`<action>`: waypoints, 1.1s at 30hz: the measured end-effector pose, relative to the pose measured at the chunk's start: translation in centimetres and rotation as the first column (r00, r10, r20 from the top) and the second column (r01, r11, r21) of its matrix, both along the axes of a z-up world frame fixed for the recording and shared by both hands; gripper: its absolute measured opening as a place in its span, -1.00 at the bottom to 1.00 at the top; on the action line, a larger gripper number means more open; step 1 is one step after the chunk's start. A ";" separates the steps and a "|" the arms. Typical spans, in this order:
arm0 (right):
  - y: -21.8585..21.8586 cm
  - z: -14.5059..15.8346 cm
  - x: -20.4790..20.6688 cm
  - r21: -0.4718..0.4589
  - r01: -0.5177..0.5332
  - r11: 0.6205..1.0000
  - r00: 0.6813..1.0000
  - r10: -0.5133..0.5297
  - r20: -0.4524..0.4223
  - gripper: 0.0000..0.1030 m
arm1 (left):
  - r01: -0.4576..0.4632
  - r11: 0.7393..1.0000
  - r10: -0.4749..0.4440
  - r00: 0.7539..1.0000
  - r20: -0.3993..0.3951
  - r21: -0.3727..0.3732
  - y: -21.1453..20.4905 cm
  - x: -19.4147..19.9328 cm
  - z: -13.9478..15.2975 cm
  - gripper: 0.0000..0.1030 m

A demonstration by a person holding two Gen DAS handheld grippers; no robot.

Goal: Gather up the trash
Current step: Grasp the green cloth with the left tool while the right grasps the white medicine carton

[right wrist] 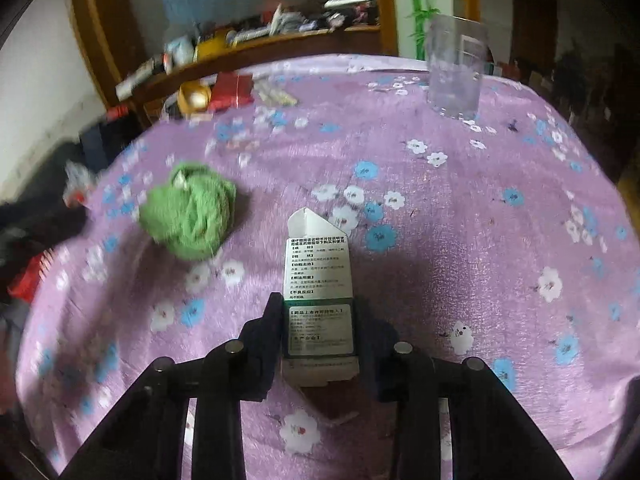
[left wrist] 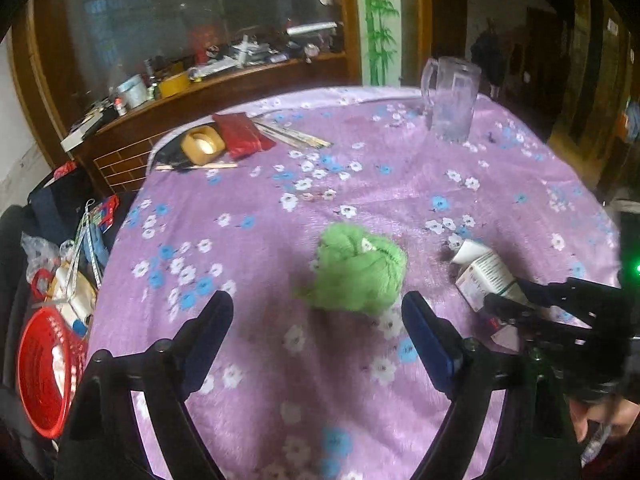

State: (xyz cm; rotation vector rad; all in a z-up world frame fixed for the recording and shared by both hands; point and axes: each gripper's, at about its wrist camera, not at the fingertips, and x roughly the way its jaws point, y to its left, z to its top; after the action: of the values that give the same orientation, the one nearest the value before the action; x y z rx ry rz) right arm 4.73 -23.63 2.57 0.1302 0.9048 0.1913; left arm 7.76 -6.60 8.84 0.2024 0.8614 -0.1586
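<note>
Right gripper (right wrist: 316, 320): clamped on the carton (right wrist: 318, 276), low over the table's (right wrist: 480, 240) near edge | Left gripper (left wrist: 318, 320): jaws spread before the green cloth (left wrist: 358, 268), mid-table | Advice: grip firmly, lift straight, carry to red basket (left wrist: 44, 368) off left edge.

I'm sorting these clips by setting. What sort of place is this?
Probably a lived-in home, likely a dining or living room: a table under a purple floral cloth, a glass mug on it, and a cluttered wooden cabinet shelf behind, beside a bamboo wall picture.
</note>
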 end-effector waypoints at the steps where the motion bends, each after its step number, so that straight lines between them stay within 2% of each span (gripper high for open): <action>1: -0.7 0.1 -0.1 0.053 0.004 0.999 1.000 -0.005 0.028 -0.28 | -0.002 1.000 0.002 1.000 -0.006 0.008 -0.3 0.5 -0.3 0.66; 4: -2.0 0.6 -0.3 0.120 0.038 0.992 0.998 -0.044 0.053 -0.28 | 0.003 1.000 -0.003 0.999 -0.038 0.006 -1.6 2.9 -1.5 0.66; 7: -3.0 1.1 -0.7 0.148 0.061 0.987 0.993 -0.074 0.087 -0.28 | -0.014 1.000 0.013 0.996 -0.087 -0.007 -2.3 4.8 -3.1 0.66; 10: -3.7 1.4 -0.8 0.165 0.078 0.983 0.990 -0.095 0.101 -0.28 | -0.028 1.000 0.028 0.994 -0.105 0.010 -2.8 6.1 -5.0 0.66; 14: -3.9 1.7 -0.9 0.180 0.067 0.981 0.990 -0.088 0.112 -0.28 | -0.026 0.997 0.019 0.995 -0.102 -0.070 -2.3 6.4 -5.8 0.65; 15: -3.7 1.8 -1.0 0.173 0.057 0.983 0.990 -0.078 0.118 -0.28 | -0.016 0.996 0.009 0.996 -0.090 -0.082 -2.3 6.3 -5.9 0.60; 16: -3.4 1.9 -1.1 0.164 0.051 0.985 0.990 -0.072 0.124 -0.28 | 0.002 0.996 -0.010 0.997 -0.081 -0.093 -2.3 6.1 -6.0 0.36; 17: -3.3 1.9 -1.1 0.160 0.047 0.986 0.990 -0.068 0.126 -0.28 | 0.025 0.994 -0.033 0.996 -0.078 -0.105 -2.4 5.9 -6.0 0.22; 19: -2.9 1.9 -1.2 0.153 0.033 0.988 0.990 -0.054 0.133 -0.28 | 0.036 0.994 -0.042 0.998 -0.054 -0.101 -2.4 5.4 -5.8 0.10; 22: -2.7 2.0 -1.3 0.141 0.031 0.990 0.988 -0.052 0.146 -0.28 | 0.050 0.991 -0.054 0.998 -0.034 -0.128 -1.9 4.6 -5.4 0.02; 25: -2.7 2.0 -1.4 0.139 0.032 0.990 0.987 -0.053 0.154 -0.28 | 0.042 0.984 -0.048 0.999 -0.026 -0.175 -0.8 3.7 -4.5 0.01; 33: -1.4 3.0 -2.1 0.081 0.023 0.996 0.981 -0.038 0.193 -0.28 | 0.060 0.974 -0.042 0.995 0.088 -0.219 3.0 -0.8 -1.3 0.01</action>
State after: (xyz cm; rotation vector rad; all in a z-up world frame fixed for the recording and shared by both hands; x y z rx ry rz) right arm 2.64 -25.01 5.53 0.1947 0.7005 0.2075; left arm 7.00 -3.60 7.56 0.0216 0.7503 -0.2908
